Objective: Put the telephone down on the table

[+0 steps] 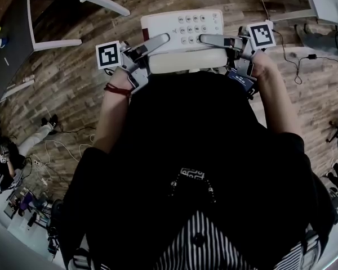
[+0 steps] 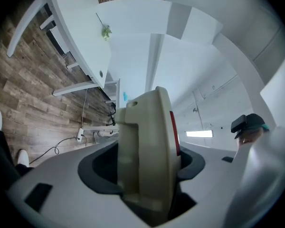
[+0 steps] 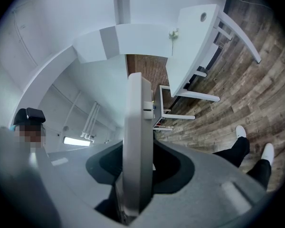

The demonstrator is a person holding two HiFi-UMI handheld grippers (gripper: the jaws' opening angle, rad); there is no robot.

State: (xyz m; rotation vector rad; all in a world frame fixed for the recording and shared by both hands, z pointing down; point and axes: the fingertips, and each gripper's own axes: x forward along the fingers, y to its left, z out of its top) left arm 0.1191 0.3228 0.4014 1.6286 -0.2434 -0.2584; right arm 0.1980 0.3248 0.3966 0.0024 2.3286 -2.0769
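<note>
Your left tongs [image 1: 163, 40] and right tongs [image 1: 205, 38] are both clenched on the telephone [image 1: 183, 38]. You carry it between them, in front of your chest and off any surface.

- **Left tongs:** they grip the telephone's left end. In the left gripper view the cream body stands edge-on between the jaws, and both dark pads press on it.
- **Right tongs:** they grip the right end. In the right gripper view the thin grey-white edge of the telephone runs straight up between the jaws, clamped the same way.
- **Telephone:** in the head view its keypad [image 1: 194, 27] faces up at you. The cream handset [image 1: 183, 59] lies along the edge nearest your body.
- **Marker cubes:** one cube [image 1: 108, 55] sits outside the left tongs and the other [image 1: 261, 35] outside the right tongs.

Directly under the telephone is wooden floor [image 1: 73, 83], not a worktop. A white worktop [image 1: 332, 1] shows at the upper right of the head view, well apart from the telephone. White frame legs [image 1: 45, 16] stand at the upper left. A black cable [image 1: 296, 55] trails across the floor to your right, near that worktop. A red band [image 1: 117, 89] circles your left wrist. Your dark torso fills the lower part of the head view and hides the floor close to your feet.
</note>
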